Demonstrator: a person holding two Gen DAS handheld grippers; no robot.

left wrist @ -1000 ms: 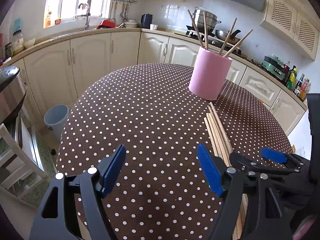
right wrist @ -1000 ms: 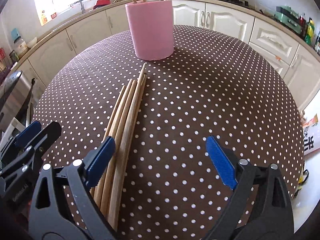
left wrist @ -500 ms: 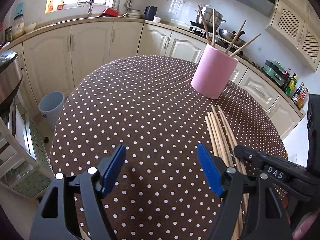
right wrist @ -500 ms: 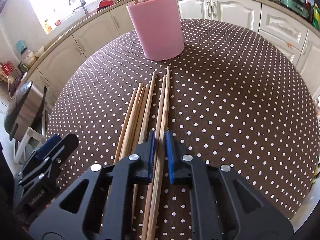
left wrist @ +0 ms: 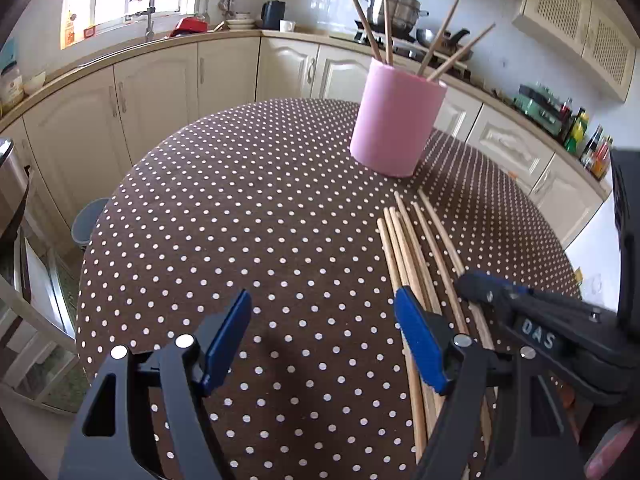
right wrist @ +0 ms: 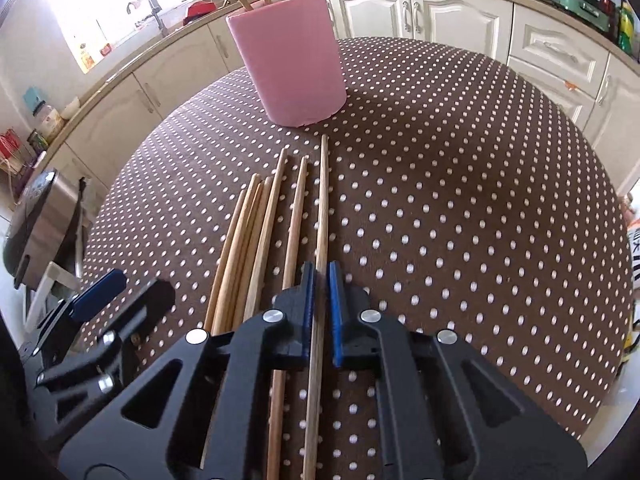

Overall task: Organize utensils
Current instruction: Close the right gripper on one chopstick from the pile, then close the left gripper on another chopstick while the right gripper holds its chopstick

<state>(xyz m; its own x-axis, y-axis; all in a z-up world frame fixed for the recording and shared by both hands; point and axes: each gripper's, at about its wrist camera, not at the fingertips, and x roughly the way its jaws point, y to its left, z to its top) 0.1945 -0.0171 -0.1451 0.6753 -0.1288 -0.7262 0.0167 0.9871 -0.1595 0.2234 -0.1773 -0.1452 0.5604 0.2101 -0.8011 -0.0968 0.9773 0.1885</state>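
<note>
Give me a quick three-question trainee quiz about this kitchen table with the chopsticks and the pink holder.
1. True or false: the right gripper is shut on the rightmost wooden chopstick of those lying on the table.
2. Multiple choice: the left gripper holds A) a chopstick, B) the pink cylindrical holder, C) nothing.
3. How many chopsticks stand in the holder?

Key: 1 true. 2 C: its jaws stand open over the brown polka-dot tablecloth. 3 Four.
</note>
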